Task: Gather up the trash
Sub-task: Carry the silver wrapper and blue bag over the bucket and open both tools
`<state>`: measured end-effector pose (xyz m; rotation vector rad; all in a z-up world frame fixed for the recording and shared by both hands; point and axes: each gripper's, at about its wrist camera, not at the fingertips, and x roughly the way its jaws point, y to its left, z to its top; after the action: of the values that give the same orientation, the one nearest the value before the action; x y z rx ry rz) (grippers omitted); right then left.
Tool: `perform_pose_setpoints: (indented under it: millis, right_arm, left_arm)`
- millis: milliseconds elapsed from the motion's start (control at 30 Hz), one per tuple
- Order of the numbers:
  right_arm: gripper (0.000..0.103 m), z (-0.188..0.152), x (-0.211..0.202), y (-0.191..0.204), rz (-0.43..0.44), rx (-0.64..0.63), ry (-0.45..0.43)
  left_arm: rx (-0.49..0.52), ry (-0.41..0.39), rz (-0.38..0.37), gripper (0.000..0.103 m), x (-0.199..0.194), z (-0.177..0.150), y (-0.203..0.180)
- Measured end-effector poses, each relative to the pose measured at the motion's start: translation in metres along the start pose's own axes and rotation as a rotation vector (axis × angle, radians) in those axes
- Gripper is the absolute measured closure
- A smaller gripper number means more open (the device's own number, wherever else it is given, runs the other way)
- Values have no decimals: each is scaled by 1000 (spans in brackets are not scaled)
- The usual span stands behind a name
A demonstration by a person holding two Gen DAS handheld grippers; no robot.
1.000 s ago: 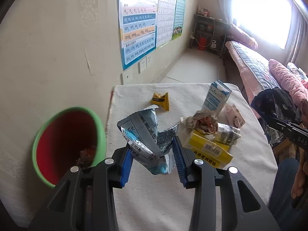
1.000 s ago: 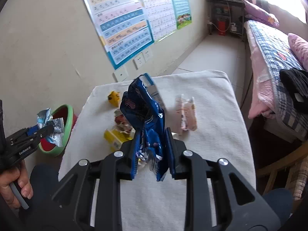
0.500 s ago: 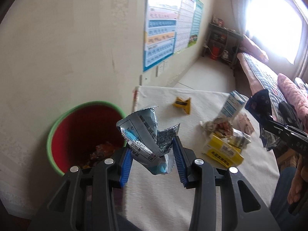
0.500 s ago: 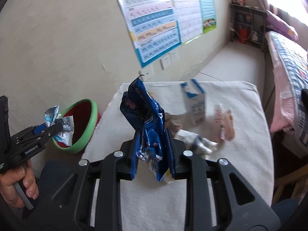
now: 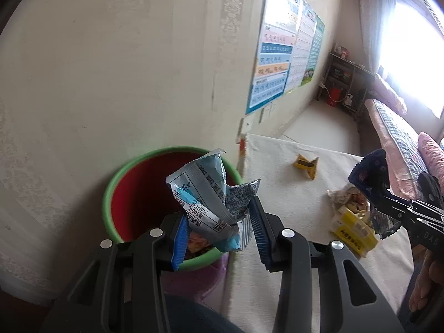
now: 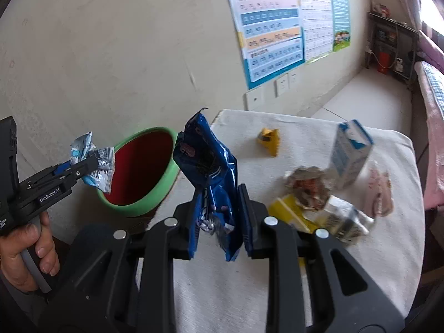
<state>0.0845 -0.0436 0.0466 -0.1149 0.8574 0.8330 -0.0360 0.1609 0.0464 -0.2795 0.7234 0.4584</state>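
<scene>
- The left tool (image 5: 219,229) is pinching a crumpled silver-and-blue wrapper (image 5: 206,194), held over the green-rimmed red bin (image 5: 138,194) that stands beside the tabletop (image 5: 277,183).
- The right tool (image 6: 219,219) is clamped on a dark blue snack bag (image 6: 211,177), held above the near edge of the tabletop and beside the bin, not yet over it.
- Both wrappers look like thin foil film: very light, soft, slick, and springy enough to unfold. A pinch across bunched folds, as here, likely holds better than a single flat edge.
- Being so light, the wrapper may cling to the pads or drift when let go, so releasing it low over the bin's mouth seems wise.
- Still on the tabletop: a blue-and-white milk carton (image 6: 351,154) standing upright, a yellow box (image 6: 291,213), a crumpled wrapper (image 6: 309,187) resting against it, and a small yellow packet (image 6: 269,140) lying apart.
- The carton looks stiffer; if empty it would tip easily, so gripping across its flat sides suits it.
</scene>
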Motion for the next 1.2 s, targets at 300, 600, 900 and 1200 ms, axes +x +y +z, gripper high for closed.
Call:
perform_pose_setpoints:
  millis: [300,600,900,1200]
  right_arm:
    - [78,14,27,39,48,-58,12]
    - [78,28,64,79,81,-119,28]
    - [78,40,101,110,114,-151,58]
    - [78,38,136,119,124,-146,116]
  left_arm:
    - [-54,-7,48,64,2,0,37]
    - [-139,-29,82,63,21,-10,67]
    - [-223,-18,85,64,34,-21,81]
    - [-241,3,103,64,43,-23,85]
